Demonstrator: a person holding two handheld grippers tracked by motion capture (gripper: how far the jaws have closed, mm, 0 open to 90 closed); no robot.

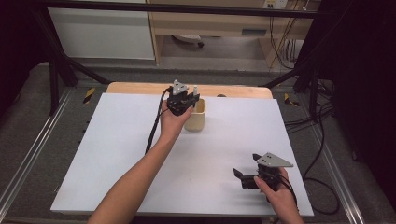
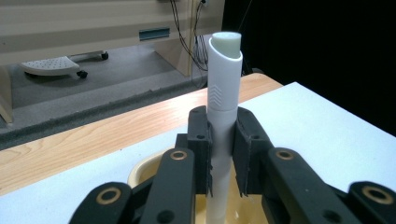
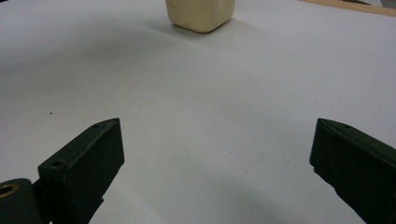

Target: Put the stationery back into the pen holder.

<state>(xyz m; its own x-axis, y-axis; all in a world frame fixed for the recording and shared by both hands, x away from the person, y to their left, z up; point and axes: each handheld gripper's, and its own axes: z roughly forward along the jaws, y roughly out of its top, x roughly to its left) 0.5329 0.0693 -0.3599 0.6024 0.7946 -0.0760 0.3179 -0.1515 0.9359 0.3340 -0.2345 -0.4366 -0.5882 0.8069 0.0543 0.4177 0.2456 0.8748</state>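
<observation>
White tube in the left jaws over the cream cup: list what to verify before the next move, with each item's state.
1. Grip: the left gripper has its jaws shut on the white tube. Ok.
2. Tube upright: it stands near vertical between the jaws. Ok.
3. Tube over the cup: its lower end is inside the rim of the cream cup. Ok.
4. Tube resting on the cup's bottom: hidden by the jaws. Cannot tell.
5. Cup standing: upright on the white table top. Ok.
6. Right gripper out of the way: jaws open, nothing between them, well apart from the cup. Ok.
</observation>
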